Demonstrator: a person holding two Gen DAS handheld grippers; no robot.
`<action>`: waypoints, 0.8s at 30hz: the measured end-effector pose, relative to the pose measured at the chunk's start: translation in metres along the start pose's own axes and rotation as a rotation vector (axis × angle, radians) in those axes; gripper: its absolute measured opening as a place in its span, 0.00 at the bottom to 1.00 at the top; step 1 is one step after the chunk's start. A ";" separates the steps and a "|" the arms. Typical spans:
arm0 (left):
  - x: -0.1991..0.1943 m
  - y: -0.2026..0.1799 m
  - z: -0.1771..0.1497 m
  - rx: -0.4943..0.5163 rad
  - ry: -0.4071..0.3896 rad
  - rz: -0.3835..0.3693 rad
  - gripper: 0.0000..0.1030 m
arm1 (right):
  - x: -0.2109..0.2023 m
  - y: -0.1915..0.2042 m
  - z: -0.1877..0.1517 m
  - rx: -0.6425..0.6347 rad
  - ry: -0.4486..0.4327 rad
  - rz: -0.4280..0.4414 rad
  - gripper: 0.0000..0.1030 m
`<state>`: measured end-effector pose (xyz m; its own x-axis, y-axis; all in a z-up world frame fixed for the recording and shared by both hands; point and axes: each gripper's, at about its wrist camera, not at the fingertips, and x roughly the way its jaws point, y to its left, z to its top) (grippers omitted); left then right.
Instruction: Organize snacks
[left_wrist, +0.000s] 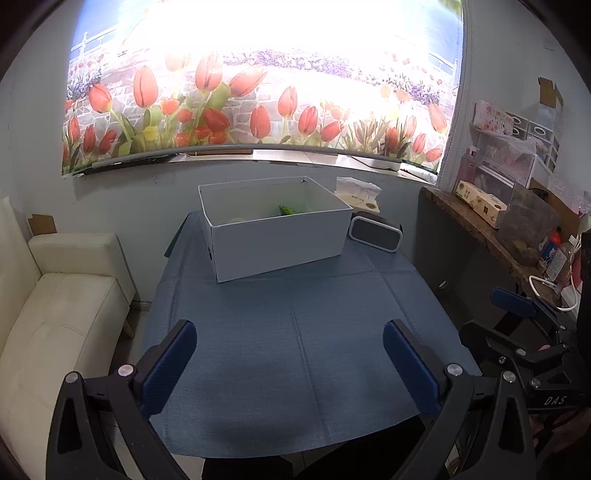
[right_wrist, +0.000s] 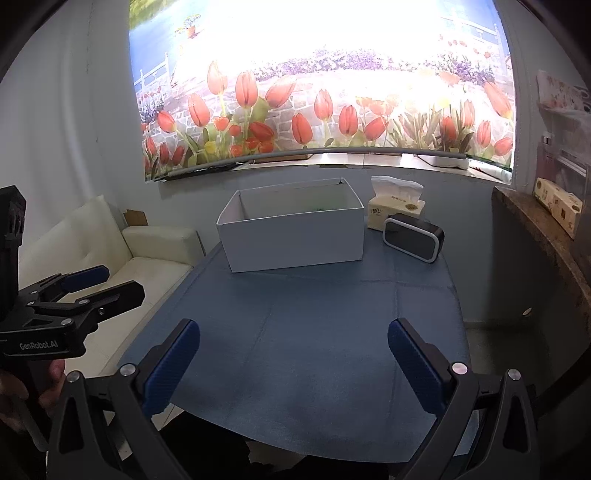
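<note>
both grippers hang over the near edge of the surface (left_wrist: 295, 332), blue cloth stretching wide ahead of them. left gripper (left_wrist: 290, 363) has its fingers spread apart, gripping nothing; right gripper (right_wrist: 293, 363) is the same, fingers released with bare cloth between them. the white box (left_wrist: 277, 236) sits toward the far edge, top open, and a green snack packet (left_wrist: 287, 210) peeks up inside against its back wall. just right of the box, a dark speaker (right_wrist: 413, 238) and a tissue pack (right_wrist: 397, 206) crowd the far corner. a cream sofa (left_wrist: 55, 314) runs along the left edge, a cluttered side shelf (left_wrist: 517, 229) along the right.
</note>
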<state>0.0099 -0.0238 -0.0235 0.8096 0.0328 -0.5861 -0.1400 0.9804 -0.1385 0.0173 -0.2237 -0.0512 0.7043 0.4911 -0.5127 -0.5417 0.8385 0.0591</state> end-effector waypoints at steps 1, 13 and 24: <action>0.000 0.000 0.000 0.003 0.002 0.002 1.00 | 0.000 0.000 0.000 0.001 -0.001 0.004 1.00; 0.001 0.000 0.005 0.000 0.007 -0.006 1.00 | -0.001 -0.004 0.003 0.014 -0.007 0.009 1.00; 0.000 -0.003 0.008 0.010 0.004 -0.018 1.00 | 0.001 -0.003 0.003 0.011 0.005 0.019 1.00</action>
<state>0.0148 -0.0252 -0.0170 0.8097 0.0147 -0.5867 -0.1200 0.9827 -0.1410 0.0211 -0.2249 -0.0496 0.6913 0.5061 -0.5158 -0.5499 0.8315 0.0789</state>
